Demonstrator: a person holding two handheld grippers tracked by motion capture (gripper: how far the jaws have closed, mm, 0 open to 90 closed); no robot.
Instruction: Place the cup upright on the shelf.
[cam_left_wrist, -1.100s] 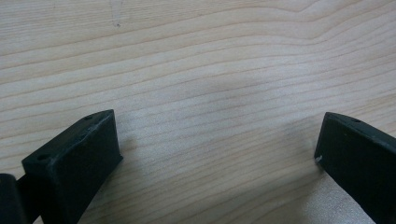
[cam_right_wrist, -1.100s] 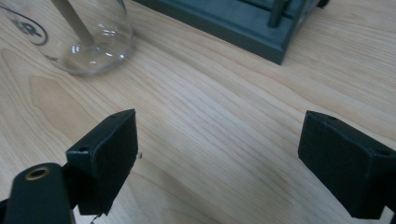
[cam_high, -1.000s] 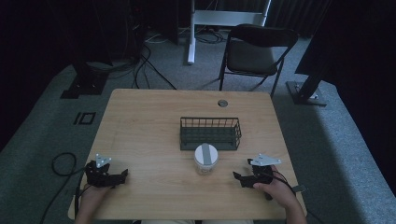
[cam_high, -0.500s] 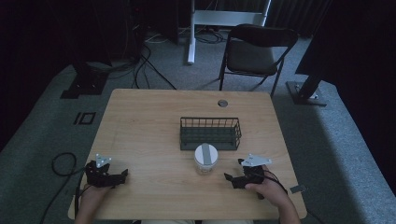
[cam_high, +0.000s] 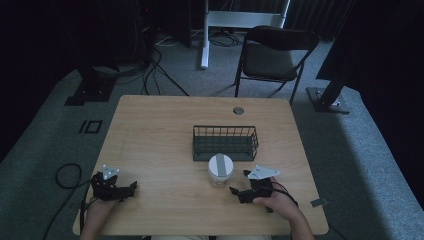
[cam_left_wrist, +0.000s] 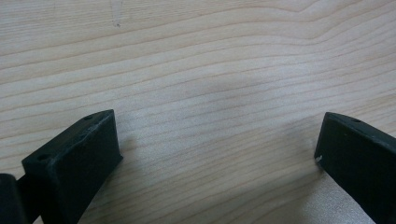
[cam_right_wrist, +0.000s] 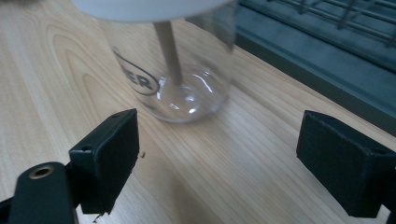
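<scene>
High view: we see a clear jar (cam_high: 220, 170) at center, just below a wire basket (cam_high: 225, 142).
Left gripper (cam_high: 131, 187) and right gripper (cam_high: 239, 183) both gape wide; the jar perhaps holds a stick.

On the light wooden bench (cam_high: 150, 130), a dark wire basket (cam_high: 225, 142) sits near the middle, and a clear glass jar with a white lid (cam_high: 220, 169) stands just in front of it, close to its near wall. The left tool (cam_high: 131, 186) rests at the near left corner, well apart from both, while the right tool (cam_high: 239, 183) lies just right of the jar. Behind the bench a black folding chair (cam_high: 272, 57) stands on the floor.
</scene>
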